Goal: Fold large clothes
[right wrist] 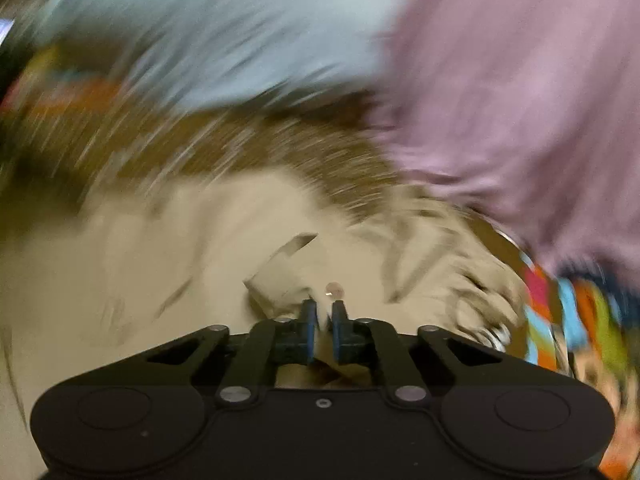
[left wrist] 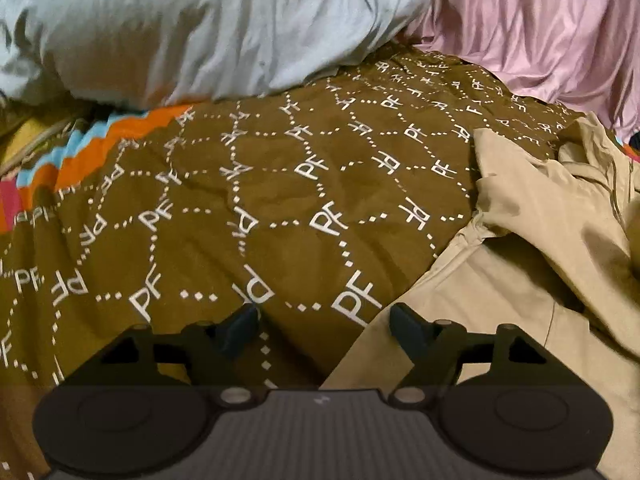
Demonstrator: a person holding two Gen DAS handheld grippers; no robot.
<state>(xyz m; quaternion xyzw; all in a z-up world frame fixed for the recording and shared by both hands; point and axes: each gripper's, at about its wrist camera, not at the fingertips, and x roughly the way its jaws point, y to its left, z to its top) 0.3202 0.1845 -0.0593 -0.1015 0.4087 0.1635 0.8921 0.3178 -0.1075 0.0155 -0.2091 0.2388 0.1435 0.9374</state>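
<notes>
Crumpled, beige garment lengthwise beside brown bedspread's right edge.

white "PF" letters repeated — some upside down, brown dotted-hexagon bedspread

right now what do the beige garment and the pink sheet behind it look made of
Beige garment: looks like matte woven cotton or twill, with crisp creases, stitched seams and no sheen. Pink sheet: probably satin or a silky synthetic, since its draped folds catch glossy highlights.
</notes>
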